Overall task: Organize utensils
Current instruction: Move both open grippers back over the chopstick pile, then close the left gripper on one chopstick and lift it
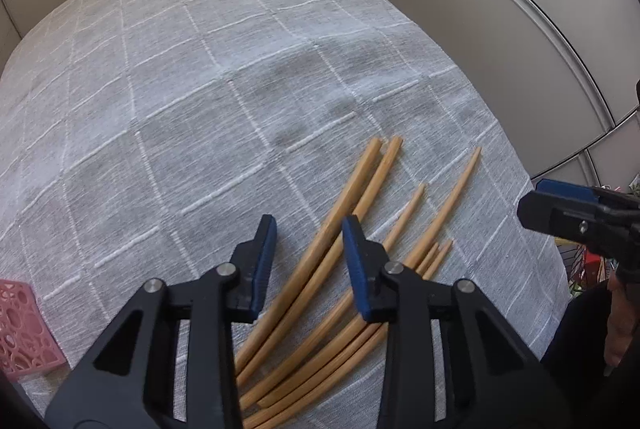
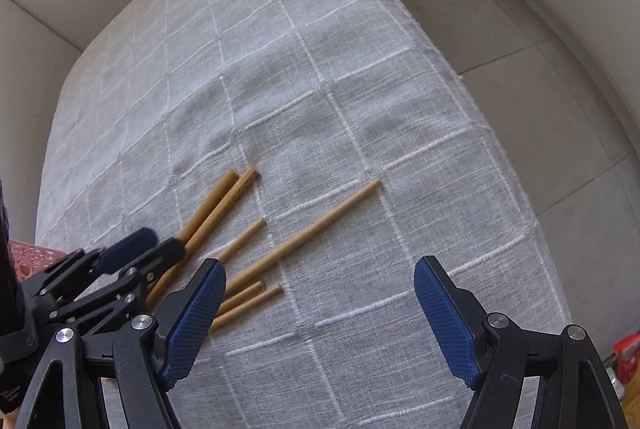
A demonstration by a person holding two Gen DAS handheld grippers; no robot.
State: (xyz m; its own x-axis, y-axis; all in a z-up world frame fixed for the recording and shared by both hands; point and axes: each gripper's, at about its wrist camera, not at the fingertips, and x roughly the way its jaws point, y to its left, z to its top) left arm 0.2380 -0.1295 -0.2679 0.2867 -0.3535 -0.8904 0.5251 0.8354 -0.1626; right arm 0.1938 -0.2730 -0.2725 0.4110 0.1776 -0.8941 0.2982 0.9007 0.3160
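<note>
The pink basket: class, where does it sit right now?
In the left wrist view the pink basket sits at the lower left edge on the tablecloth, left of the left gripper and across it from the chopsticks.

The tabletop under the grey checked cloth (image 2: 328, 77) lies bare across its far half and right side. The loose wooden chopsticks (image 2: 304, 235) occupy the near middle. A pink perforated box (image 1: 22, 329) stands at the near left edge.

both wrist cams close, angled down, chopsticks (image 1: 320, 269) shared
</note>
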